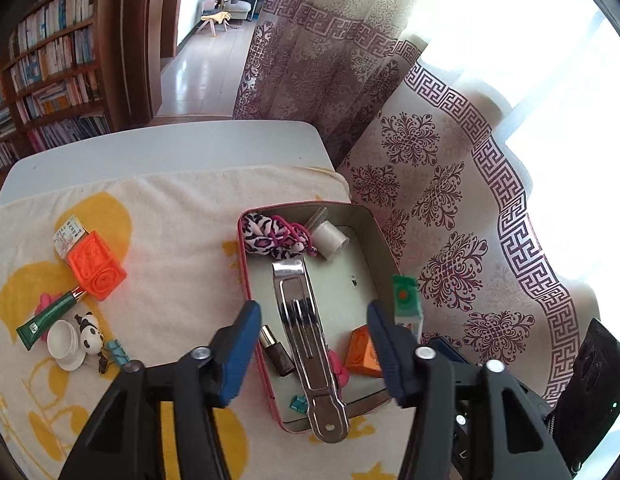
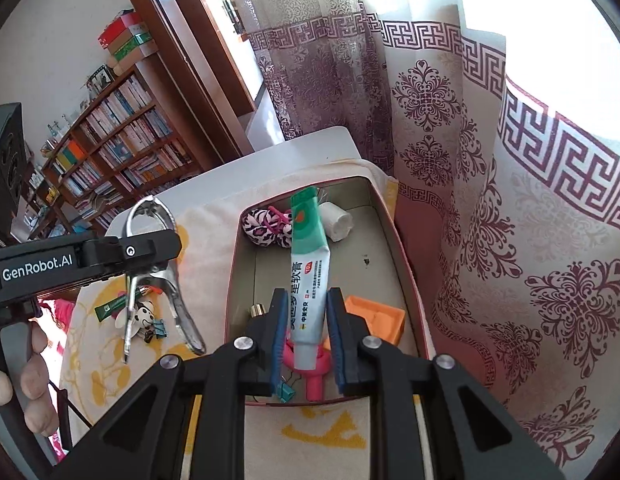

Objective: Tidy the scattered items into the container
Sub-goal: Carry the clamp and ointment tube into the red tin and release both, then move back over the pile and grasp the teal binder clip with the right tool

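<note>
Right gripper (image 2: 303, 332) pinches the ointment tube (image 2: 308, 276) upright between its pads — above the tin (image 2: 394, 216).

pink-rimmed tin (image 1: 241, 264), orange block (image 1: 96, 266)

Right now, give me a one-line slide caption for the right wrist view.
Right tool holds a green-and-white ointment tube upright above the pink-rimmed tin already holding a leopard scrunchie.

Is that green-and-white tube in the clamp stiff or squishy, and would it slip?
The ointment tube probably squishes: its body looks creased. It seems light, as the right gripper holds it upright near the cap end alone. Its glossy skin might slip, though the flat crimped end should stop rolling.
</note>
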The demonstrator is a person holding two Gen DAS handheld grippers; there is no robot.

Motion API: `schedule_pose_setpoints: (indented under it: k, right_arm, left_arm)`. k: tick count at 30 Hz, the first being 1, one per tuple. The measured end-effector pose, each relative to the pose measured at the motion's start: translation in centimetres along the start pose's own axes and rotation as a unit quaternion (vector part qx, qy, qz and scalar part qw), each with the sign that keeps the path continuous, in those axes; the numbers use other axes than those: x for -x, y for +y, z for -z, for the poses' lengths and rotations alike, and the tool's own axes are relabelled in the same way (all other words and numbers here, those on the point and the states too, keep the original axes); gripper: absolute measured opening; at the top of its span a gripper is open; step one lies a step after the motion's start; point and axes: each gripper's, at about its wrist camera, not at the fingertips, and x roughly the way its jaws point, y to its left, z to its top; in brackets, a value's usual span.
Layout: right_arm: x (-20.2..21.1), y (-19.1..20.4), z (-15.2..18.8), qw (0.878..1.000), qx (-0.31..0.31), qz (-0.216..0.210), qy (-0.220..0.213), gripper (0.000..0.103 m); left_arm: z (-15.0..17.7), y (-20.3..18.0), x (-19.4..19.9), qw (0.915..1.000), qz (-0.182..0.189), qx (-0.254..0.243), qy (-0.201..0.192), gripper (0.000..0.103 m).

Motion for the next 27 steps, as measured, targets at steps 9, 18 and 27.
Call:
schedule_pose_setpoints:
  k: [9, 18, 27]
  right_arm:
    - [0.2, -2.3, 3.3, 0.999, -0.043, 0.000, 0.025, 0.039]
    - [0.2, -1.1, 7.2, 0.996, -0.057, -0.014, 0.061, 0.041]
    - [-0.7, 2.7, 8.2, 0.996, -0.029, -0.036, 0.074, 0.057]
  left_arm:
    - [3.7, 4.8, -0.1, 0.9965, -0.043, 0.059, 0.039, 0.079]
    - [10.9, 11.3, 0.8, 0.9843, -0.090, 0.117, 0.096, 0.079]
    - [14.5, 18.2, 3.1, 0.9671, -0.125, 0.195, 0.105, 0.079]
